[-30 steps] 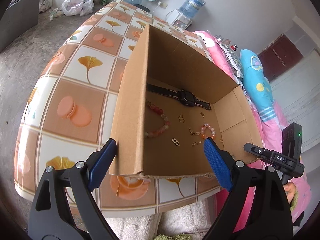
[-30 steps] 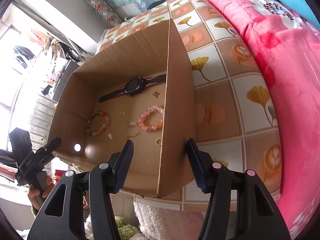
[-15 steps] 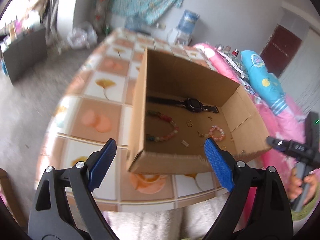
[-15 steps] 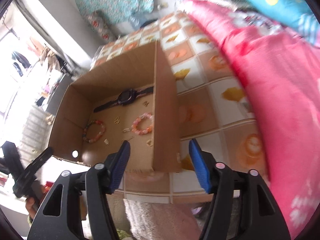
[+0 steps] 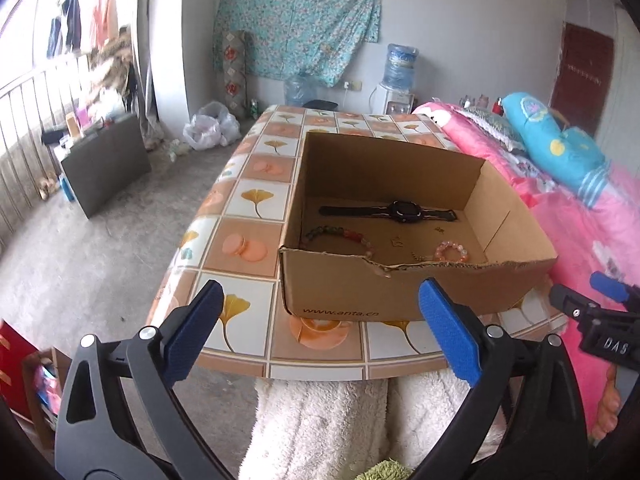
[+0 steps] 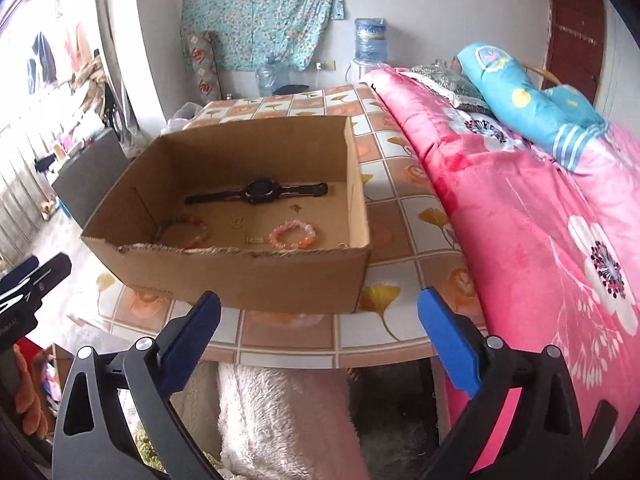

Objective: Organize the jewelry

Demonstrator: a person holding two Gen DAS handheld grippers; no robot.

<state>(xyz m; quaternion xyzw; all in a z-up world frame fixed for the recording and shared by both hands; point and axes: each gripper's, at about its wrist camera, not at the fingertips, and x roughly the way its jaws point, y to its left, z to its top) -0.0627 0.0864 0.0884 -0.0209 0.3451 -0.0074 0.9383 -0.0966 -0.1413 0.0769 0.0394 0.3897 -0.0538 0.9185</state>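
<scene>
An open cardboard box (image 5: 384,176) (image 6: 248,152) stands on the tiled table (image 5: 256,200). Inside lie a black watch (image 5: 404,211) (image 6: 260,191), a pink bead bracelet (image 5: 452,251) (image 6: 292,235), a multicoloured bead bracelet (image 5: 340,236) (image 6: 184,232) and small gold pieces (image 5: 397,242) (image 6: 238,223). My left gripper (image 5: 320,282) hovers short of the box's near wall, its jaws opening with nothing between them. My right gripper (image 6: 319,292) hangs before the box's near right corner, its jaws also opening and empty. Neither touches the box.
A bed with a pink flowered blanket (image 6: 540,220) and a blue pillow (image 6: 520,92) runs along the table's right side. Fluffy white cloth (image 5: 320,420) lies below the near table edge. A dark cabinet (image 5: 104,160) and plastic bags (image 5: 212,124) stand on the floor at left.
Both grippers drew back from the box and rose, so its walls no longer stand between their jaws. The right jaws spread much wider. Both views tilted up towards the room.
</scene>
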